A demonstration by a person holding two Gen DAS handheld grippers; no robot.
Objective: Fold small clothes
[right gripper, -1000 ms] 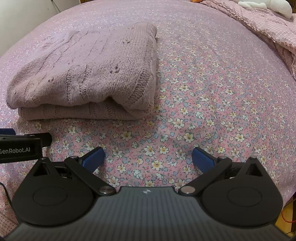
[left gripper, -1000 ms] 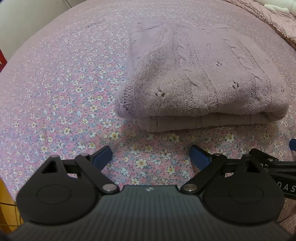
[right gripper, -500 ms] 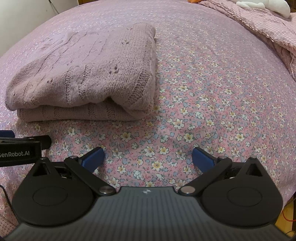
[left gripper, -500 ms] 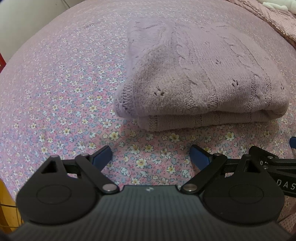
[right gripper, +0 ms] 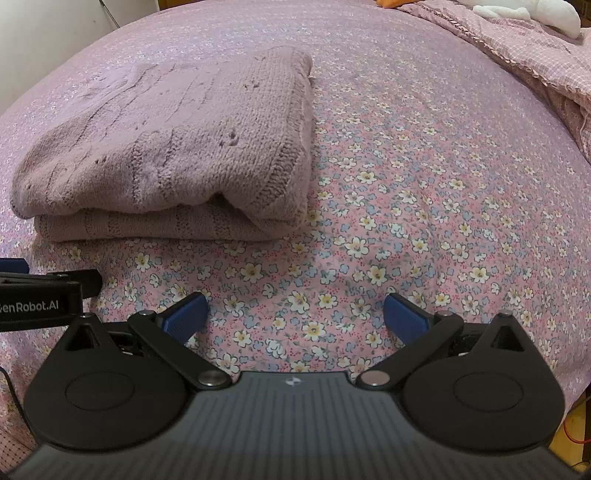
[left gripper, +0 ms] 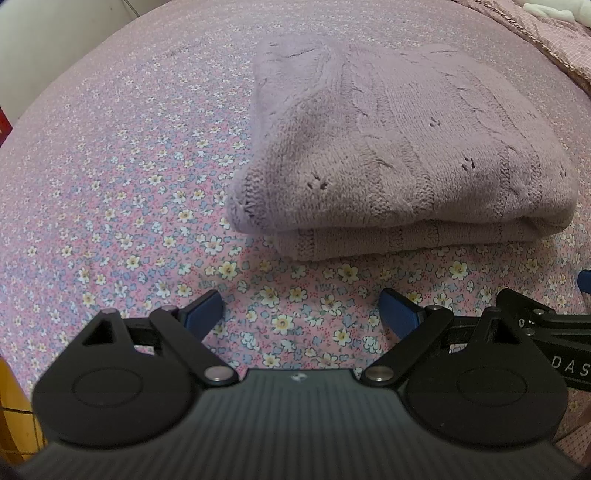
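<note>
A mauve knitted sweater (left gripper: 399, 155) lies folded in a thick stack on the floral bedsheet (left gripper: 122, 206). It also shows in the right wrist view (right gripper: 177, 155), at upper left. My left gripper (left gripper: 301, 314) is open and empty, just short of the sweater's near edge. My right gripper (right gripper: 295, 317) is open and empty over bare sheet, to the right of the sweater's near right corner. The right gripper's body shows at the right edge of the left wrist view (left gripper: 546, 325); the left gripper's body shows at the left edge of the right wrist view (right gripper: 40, 299).
A pink checked quilt (right gripper: 535, 55) is bunched along the far right of the bed, with a white plush toy (right gripper: 528, 11) on it. A pale wall (left gripper: 48, 40) stands at the far left. The bed's edge drops off at lower right (right gripper: 576, 417).
Both grippers have shifted very slightly; the view of the sweater has barely changed. Both stay open and empty.
</note>
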